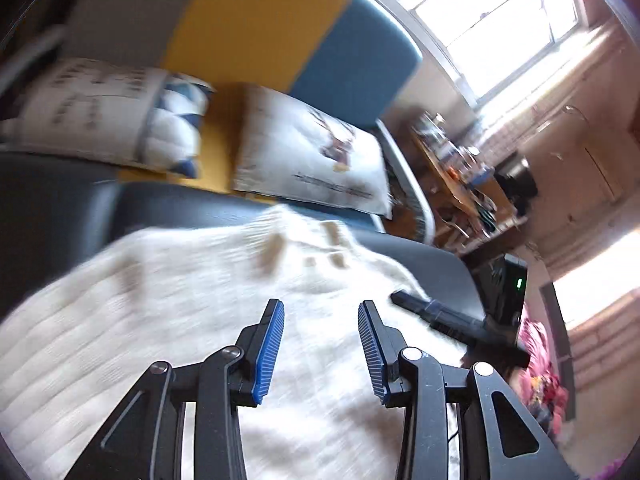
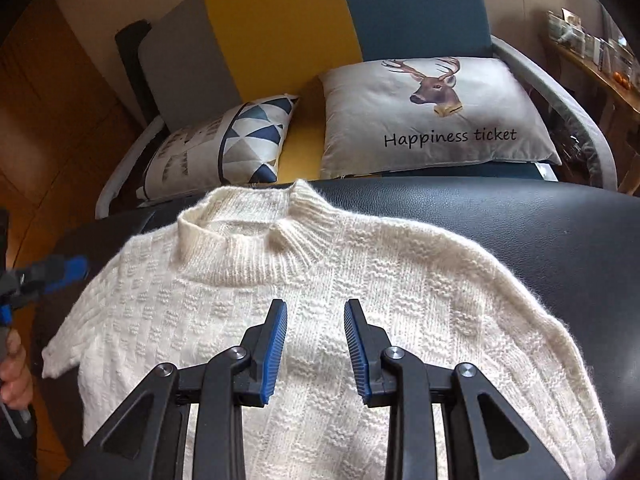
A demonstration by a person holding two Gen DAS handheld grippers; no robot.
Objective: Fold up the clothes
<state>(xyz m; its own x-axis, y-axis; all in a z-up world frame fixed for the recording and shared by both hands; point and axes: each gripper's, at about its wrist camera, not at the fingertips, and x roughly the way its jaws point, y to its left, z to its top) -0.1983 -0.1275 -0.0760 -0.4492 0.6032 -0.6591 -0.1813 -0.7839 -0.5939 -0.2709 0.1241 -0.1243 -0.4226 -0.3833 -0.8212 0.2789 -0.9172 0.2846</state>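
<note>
A cream knitted sweater lies flat on a black leather surface, collar toward the sofa. My right gripper hovers open over its chest, nothing between the blue pads. In the left wrist view, which is motion-blurred, the same sweater fills the lower frame and my left gripper is open above it, empty. The left gripper also shows at the left edge of the right wrist view, beside the sweater's left shoulder, held by a hand. The right gripper's finger rests over the sweater's edge.
Behind the black surface stands a sofa with grey, yellow and blue panels. It carries a deer cushion and a triangle-patterned cushion. A cluttered wooden shelf and a bright window lie to the right. Wooden floor lies left.
</note>
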